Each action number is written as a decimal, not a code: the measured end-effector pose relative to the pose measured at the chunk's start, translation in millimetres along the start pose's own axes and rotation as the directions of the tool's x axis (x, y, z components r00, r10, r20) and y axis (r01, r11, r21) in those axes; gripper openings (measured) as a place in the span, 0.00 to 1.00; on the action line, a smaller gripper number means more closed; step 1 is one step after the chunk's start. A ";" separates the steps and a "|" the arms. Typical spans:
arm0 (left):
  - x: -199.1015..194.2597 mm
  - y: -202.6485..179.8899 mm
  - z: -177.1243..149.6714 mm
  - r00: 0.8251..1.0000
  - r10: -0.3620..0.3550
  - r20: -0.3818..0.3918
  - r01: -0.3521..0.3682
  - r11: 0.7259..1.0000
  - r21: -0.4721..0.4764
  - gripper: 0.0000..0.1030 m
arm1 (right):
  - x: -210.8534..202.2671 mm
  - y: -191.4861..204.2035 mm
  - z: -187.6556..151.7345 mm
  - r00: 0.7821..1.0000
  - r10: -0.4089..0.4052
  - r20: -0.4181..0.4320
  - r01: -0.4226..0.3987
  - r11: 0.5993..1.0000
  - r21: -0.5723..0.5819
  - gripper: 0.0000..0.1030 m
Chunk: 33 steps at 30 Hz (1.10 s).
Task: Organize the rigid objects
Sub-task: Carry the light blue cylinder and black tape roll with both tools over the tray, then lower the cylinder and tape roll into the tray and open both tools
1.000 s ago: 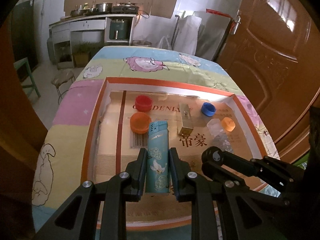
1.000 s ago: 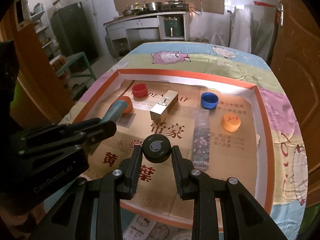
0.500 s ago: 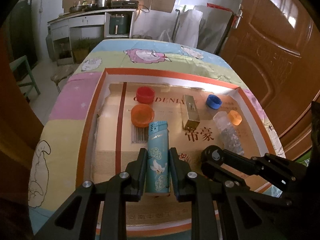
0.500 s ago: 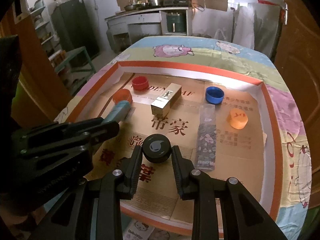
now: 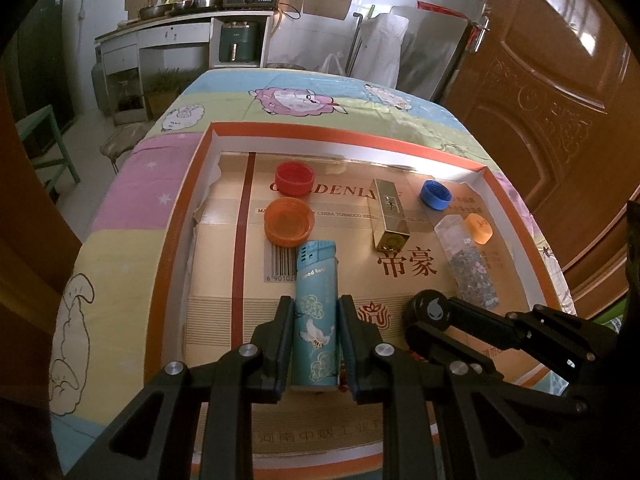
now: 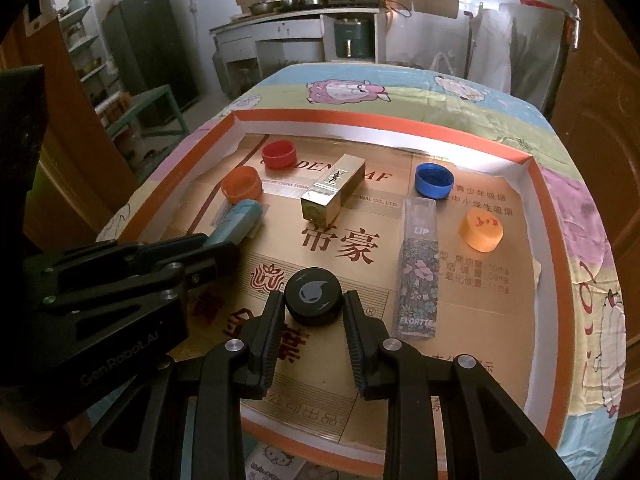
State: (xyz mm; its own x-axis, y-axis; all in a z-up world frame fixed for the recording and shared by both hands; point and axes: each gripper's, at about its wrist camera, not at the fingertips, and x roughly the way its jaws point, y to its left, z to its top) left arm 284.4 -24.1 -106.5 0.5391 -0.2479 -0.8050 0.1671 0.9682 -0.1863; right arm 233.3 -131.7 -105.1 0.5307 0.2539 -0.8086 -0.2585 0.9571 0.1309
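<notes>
**Both grippers loaded over the sorting tray**

The left gripper (image 5: 315, 322) clamps a blue lighter (image 5: 316, 312) lengthwise, nose toward 12 o'clock, likely so it can be laid in line. The right gripper (image 6: 313, 306) pinches a black cap (image 6: 313, 295) by its rim, logo up. Both hang over the cardboard tray (image 6: 536, 208). At the cap's 12 o'clock lies a gold "YSL" lipstick (image 6: 334, 192); at 2 o'clock, a floral tube (image 6: 418, 268) reading "LIP" and "FLORTTE".

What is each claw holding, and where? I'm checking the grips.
Left claw: blue lighter, gripped across its lower body. Right claw: black round cap, pinched at its sides.
</notes>
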 end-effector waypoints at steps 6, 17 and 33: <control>1.1 1.4 -0.8 1.000 -0.002 -0.001 0.002 1.000 0.000 0.22 | 0.4 0.1 0.0 1.000 0.002 -0.002 -0.002 1.000 -0.004 0.31; -1.7 6.9 -1.9 0.998 -0.056 0.000 0.056 0.998 -0.038 0.36 | -0.7 1.6 -0.2 1.000 0.015 -0.003 -0.015 1.000 -0.006 0.36; -20.1 5.3 -3.2 0.999 -0.038 0.026 0.039 0.999 -0.032 0.36 | -13.7 2.2 -0.6 0.999 0.028 0.020 -0.029 1.000 0.012 0.39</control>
State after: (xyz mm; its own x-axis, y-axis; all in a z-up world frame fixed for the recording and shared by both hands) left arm 271.8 -13.9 -93.1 0.5537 -0.2857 -0.7822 0.1616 0.9583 -0.2356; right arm 225.0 -133.1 -94.1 0.5394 0.2836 -0.7929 -0.2636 0.9511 0.1609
